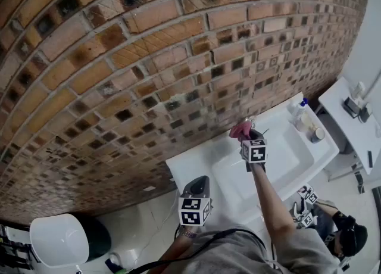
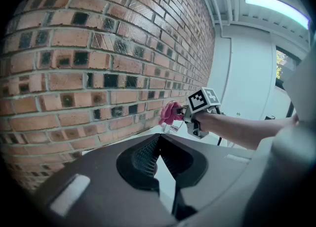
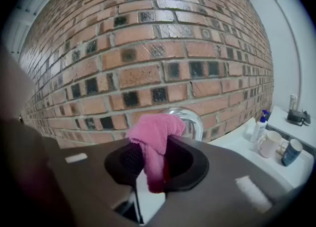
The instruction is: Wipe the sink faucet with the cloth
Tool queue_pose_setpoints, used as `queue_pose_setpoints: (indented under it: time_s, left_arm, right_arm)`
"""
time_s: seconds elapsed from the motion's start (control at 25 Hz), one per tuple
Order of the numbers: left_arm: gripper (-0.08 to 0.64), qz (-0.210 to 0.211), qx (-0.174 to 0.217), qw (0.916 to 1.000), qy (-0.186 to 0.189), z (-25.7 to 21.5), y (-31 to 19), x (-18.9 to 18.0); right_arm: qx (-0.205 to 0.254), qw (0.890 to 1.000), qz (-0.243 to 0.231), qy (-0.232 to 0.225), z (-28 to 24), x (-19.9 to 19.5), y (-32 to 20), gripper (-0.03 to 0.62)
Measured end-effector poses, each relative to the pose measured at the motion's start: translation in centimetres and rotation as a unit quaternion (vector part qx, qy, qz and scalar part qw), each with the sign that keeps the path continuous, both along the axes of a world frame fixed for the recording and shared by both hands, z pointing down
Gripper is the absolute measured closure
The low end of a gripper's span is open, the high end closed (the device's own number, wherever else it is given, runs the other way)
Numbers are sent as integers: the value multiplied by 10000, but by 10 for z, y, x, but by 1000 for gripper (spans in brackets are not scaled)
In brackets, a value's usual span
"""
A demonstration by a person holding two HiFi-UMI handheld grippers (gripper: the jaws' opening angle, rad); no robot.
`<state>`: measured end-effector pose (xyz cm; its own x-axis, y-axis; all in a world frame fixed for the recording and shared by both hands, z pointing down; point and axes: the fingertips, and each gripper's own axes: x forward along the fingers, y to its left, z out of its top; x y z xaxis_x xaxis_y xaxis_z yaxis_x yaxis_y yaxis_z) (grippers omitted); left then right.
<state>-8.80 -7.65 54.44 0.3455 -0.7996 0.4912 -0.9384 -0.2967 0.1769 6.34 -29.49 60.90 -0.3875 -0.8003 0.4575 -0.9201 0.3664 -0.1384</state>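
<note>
A pink cloth [image 1: 241, 128] is bunched at the chrome faucet [image 1: 250, 120] at the back of the white sink [image 1: 196, 165], against the brick wall. My right gripper [image 1: 245, 133] is shut on this cloth. In the right gripper view the cloth [image 3: 154, 139] hangs between the jaws, and the curved faucet spout [image 3: 191, 120] rises just behind it, touching or nearly so. My left gripper [image 1: 199, 181] hovers over the sink's near left part, shut with nothing in it. The left gripper view shows its closed tips [image 2: 159, 139] and, beyond them, the right gripper [image 2: 183, 114] with the cloth [image 2: 170, 113].
A spray bottle [image 1: 296, 111] and two mugs [image 1: 311, 131] stand on the sink's right end. A white side table [image 1: 345, 97] is further right. A white bin [image 1: 59, 240] sits on the floor at lower left. Another person [image 1: 348, 237] crouches at lower right.
</note>
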Motion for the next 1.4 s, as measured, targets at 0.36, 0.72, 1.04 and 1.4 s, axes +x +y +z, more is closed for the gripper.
queue_pose_setpoints:
  time_s: [0.36, 0.72, 1.04, 1.4]
  left_arm:
    - [545, 340, -177, 9993, -7, 16, -24, 35]
    - [545, 632, -182, 9978, -58, 12, -13, 56]
    - [545, 554, -276, 9981, -69, 19, -2, 49]
    - [545, 490, -388, 9980, -62, 29, 2, 45]
  right_arm:
    - [-712, 9939, -840, -9, 49, -36, 10, 502]
    - [-590, 9815, -1204, -1364, -20, -43, 21, 505]
    - [389, 9963, -295, 708, -38, 50, -51, 505]
    - [-842, 9887, 429, 1165, 69, 88, -71, 511]
